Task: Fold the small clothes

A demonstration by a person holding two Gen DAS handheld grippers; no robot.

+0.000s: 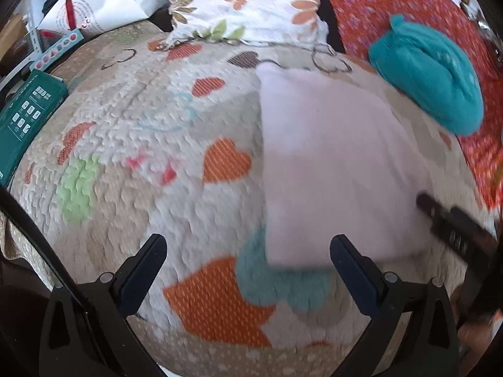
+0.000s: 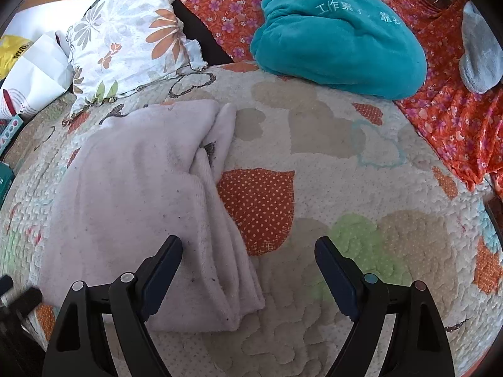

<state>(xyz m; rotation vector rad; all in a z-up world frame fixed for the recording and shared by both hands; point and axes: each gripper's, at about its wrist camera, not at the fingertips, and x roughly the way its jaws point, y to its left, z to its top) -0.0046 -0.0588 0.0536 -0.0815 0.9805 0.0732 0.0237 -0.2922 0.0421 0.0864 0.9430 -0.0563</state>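
A pale pink garment [image 2: 135, 207] lies folded lengthwise on the quilted bedspread [image 2: 345, 188]. It also shows in the left wrist view [image 1: 330, 163], blurred. My left gripper [image 1: 248, 248] is open and empty, just left of the garment's near end. My right gripper [image 2: 248, 251] is open and empty, its left finger [image 2: 166, 260] over the garment's near right edge. The right gripper's finger [image 1: 456, 223] shows at the right of the left wrist view.
A teal plush bundle [image 2: 339, 44] lies at the back on an orange floral cloth [image 2: 446, 116]. A floral pillow [image 2: 125, 40] and white bags [image 2: 34, 69] sit at the back left. A green box [image 1: 25, 119] lies at the left edge. A grey sock [image 2: 481, 50] lies far right.
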